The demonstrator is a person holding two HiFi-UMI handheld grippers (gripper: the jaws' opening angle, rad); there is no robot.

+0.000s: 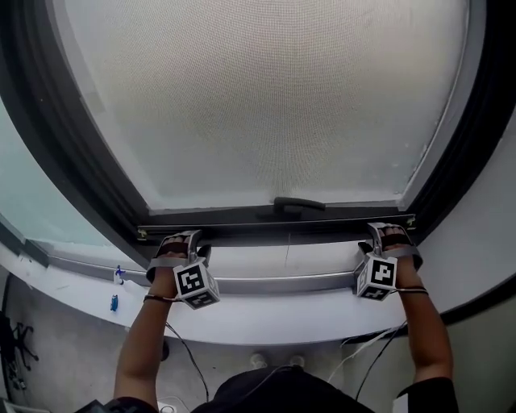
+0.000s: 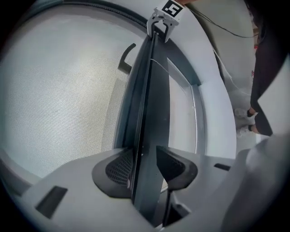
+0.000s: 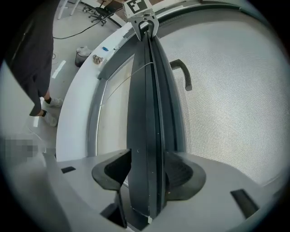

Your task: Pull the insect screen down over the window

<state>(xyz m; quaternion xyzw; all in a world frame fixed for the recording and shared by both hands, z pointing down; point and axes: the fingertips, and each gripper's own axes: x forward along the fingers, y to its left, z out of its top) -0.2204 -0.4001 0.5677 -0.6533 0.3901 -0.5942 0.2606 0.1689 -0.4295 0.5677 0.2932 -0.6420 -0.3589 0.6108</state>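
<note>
The grey mesh insect screen (image 1: 266,97) covers most of the arched window. Its dark bottom bar (image 1: 274,218) lies level just above the lower frame rail (image 1: 274,284), with a dark handle (image 1: 294,205) at its middle. My left gripper (image 1: 179,239) is shut on the bar's left end. My right gripper (image 1: 389,234) is shut on its right end. In the left gripper view the bar (image 2: 147,113) runs between the pads of the left gripper (image 2: 145,165). In the right gripper view the bar (image 3: 147,113) sits clamped in the right gripper (image 3: 147,174).
A strip of bare glass (image 1: 282,260) shows between the bar and the rail. The white curved sill (image 1: 266,323) carries small blue items (image 1: 114,302) at its left. Cables (image 1: 185,355) hang below it, above the person's shoes (image 1: 274,360). An office chair (image 3: 97,11) stands behind.
</note>
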